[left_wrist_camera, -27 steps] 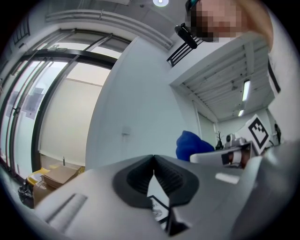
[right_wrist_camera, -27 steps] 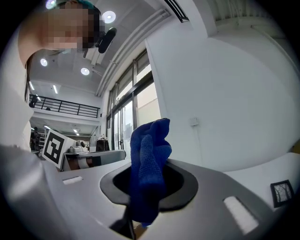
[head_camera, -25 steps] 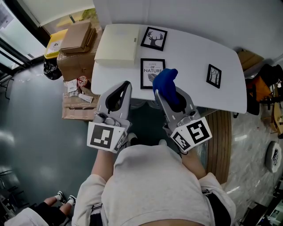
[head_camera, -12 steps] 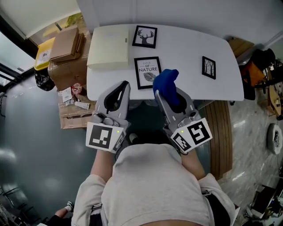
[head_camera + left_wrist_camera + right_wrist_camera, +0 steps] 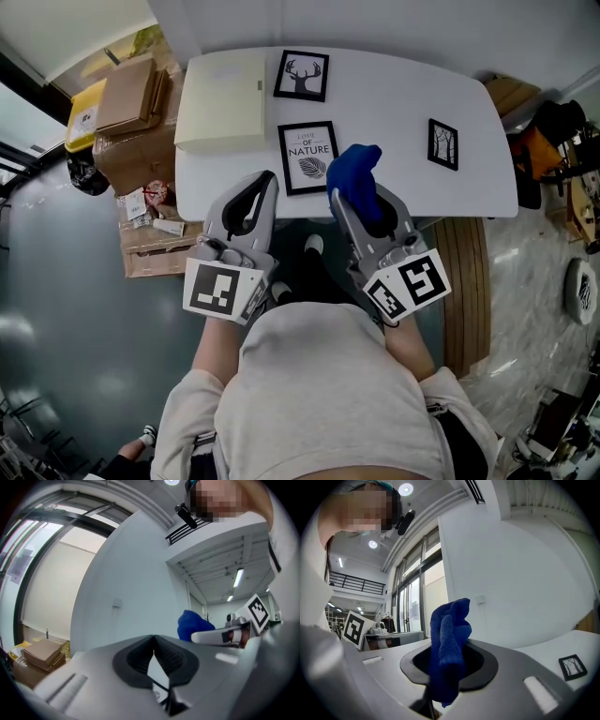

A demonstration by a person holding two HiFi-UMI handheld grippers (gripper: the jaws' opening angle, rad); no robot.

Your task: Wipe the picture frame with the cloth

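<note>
Three black picture frames lie on the white table [image 5: 394, 94]: a deer print [image 5: 301, 75] at the back, a "Love of Nature" print [image 5: 309, 157] near the front edge, and a small tree print [image 5: 442, 143] to the right, also visible in the right gripper view [image 5: 573, 666]. My right gripper [image 5: 341, 194] is shut on a blue cloth [image 5: 354, 180] that sticks up from its jaws [image 5: 449, 653], just right of the Nature frame and above the table's front edge. My left gripper [image 5: 268, 180] is shut with nothing in it [image 5: 153, 638], just short of the table edge.
A cream flat box [image 5: 223, 101] lies on the table's left part. Cardboard boxes [image 5: 131, 112] and a yellow item are stacked on the floor to the left. A wooden panel [image 5: 464, 291] stands to the right under the table. A white wall is behind the table.
The table and frames have drifted left and slightly up in the head view. Both grippers keep their places and their hold. A shoe now shows between them.
</note>
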